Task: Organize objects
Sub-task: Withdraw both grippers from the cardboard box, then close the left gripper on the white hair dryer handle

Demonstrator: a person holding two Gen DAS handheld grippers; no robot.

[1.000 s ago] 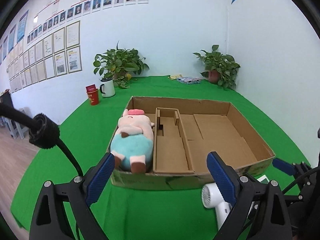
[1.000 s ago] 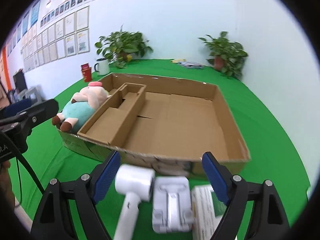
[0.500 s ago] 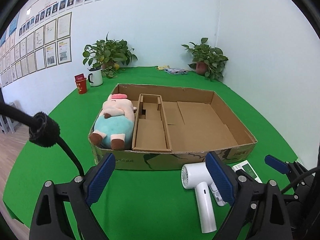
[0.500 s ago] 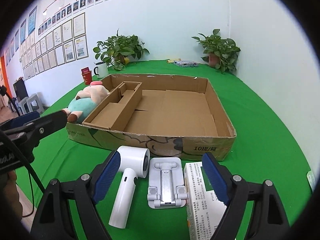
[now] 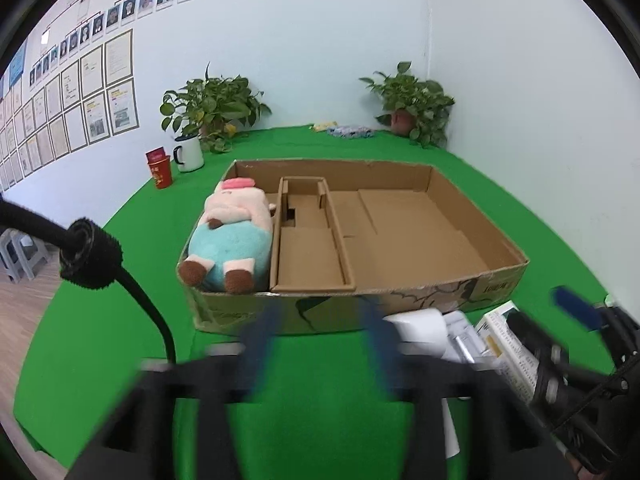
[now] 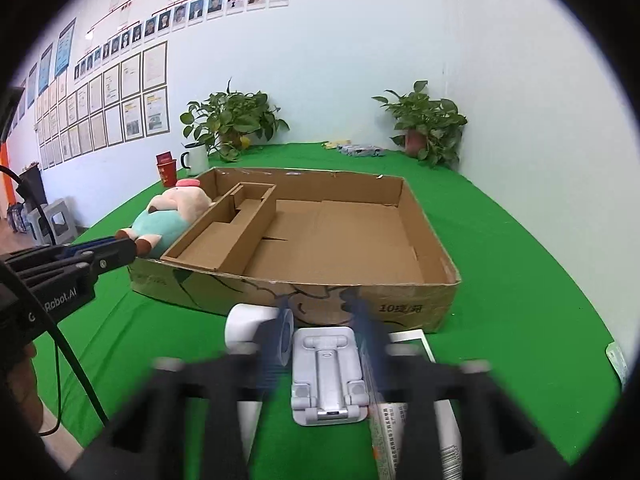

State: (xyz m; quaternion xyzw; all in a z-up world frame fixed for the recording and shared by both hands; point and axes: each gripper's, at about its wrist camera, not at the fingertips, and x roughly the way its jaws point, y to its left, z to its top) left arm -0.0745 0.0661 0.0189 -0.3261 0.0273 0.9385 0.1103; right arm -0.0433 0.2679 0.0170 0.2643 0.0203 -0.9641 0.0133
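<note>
Left wrist view: the left gripper point(image 5: 320, 336), blurred, hangs with fingers apart and bare just before the cardboard box point(image 5: 400, 300); a plush pig point(image 5: 232, 236) lies in the box's left compartment.

Right wrist view: the right gripper point(image 6: 326, 340) is opening, its fingers either side of a white phone stand point(image 6: 328, 372) just before the box, between a hair dryer point(image 6: 244, 324) and a carton point(image 6: 404, 432).

"Robot.AI" on the left gripper point(image 6: 106, 250) body, "10" on the cardboard box point(image 6: 400, 307) front wall
</note>
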